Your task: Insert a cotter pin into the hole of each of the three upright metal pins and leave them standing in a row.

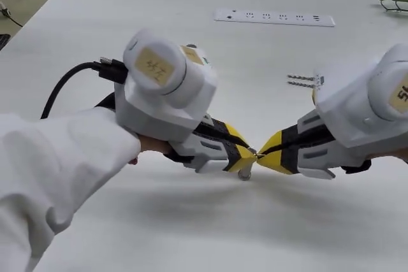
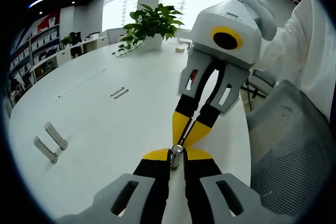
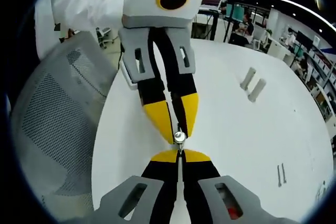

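Observation:
A short metal pin (image 1: 244, 174) stands on the white table with my left gripper (image 1: 250, 157) shut on it. Its rounded head (image 2: 177, 151) shows between the yellow jaw tips. My right gripper (image 1: 262, 154) meets the left tip to tip, shut on a thin cotter pin whose end touches the pin's head (image 3: 179, 137). Two more metal pins (image 3: 252, 84) stand side by side farther off, also seen in the left gripper view (image 2: 50, 142). Two spare cotter pins (image 1: 301, 81) lie on the table beyond the right gripper.
A white power strip (image 1: 274, 17) lies across the far side of the table. A potted plant (image 2: 151, 22) stands at the far end. A mesh chair back (image 2: 291, 145) is beside the table. A black cable (image 1: 64, 84) trails from the left gripper.

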`<state>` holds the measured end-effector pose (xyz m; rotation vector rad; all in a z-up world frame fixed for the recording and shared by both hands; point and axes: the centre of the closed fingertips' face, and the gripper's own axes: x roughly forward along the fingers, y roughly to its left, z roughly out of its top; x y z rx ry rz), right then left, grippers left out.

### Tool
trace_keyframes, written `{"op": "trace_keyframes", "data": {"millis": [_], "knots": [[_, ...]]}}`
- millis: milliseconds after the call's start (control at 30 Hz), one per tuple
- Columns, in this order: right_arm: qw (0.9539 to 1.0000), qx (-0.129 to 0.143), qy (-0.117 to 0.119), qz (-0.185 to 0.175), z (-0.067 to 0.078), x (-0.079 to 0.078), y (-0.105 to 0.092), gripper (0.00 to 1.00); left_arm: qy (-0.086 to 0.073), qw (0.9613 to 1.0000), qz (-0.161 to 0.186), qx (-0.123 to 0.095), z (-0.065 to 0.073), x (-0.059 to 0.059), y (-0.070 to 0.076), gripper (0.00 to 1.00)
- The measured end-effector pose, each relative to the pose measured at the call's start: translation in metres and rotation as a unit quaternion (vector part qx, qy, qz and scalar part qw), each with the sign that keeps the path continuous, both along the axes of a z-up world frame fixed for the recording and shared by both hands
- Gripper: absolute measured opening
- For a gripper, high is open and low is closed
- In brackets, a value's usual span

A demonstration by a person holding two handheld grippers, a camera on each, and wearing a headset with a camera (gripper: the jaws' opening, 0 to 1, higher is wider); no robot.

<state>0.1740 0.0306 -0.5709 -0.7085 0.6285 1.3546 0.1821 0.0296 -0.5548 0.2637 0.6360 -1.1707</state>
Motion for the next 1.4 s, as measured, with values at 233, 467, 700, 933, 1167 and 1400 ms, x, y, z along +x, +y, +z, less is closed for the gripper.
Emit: {"op": "trace_keyframes", "data": {"millis": [233,467,700,933,1167,1400], "knots": [[0.9995,-0.001,-0.003,0.031,0.003,-0.003,0.003,0.00,0.000,1.0000,-0.004,0.002,0.000,-0.002,0.000,0.06],[0.9997,0.001,-0.001,0.025,0.002,-0.005,0.001,0.09,0.003,1.0000,0.002,0.001,0.000,-0.001,0.000,0.06],[1.0000,0.005,-0.003,0.006,0.006,-0.003,-0.010,0.04,0.006,1.0000,0.006,0.000,0.000,-0.001,0.000,0.06],[0.9997,0.024,0.003,0.001,0.014,-0.004,-0.009,0.00,0.006,1.0000,0.006,0.000,-0.001,-0.001,-0.001,0.06],[0.9997,0.023,0.006,0.003,0.011,-0.006,-0.005,0.00,0.007,1.0000,0.006,0.002,0.000,0.000,0.000,0.06],[0.9996,0.026,0.008,0.001,0.010,-0.004,-0.004,0.00,0.004,1.0000,0.002,0.003,0.000,0.000,0.000,0.06]]}}
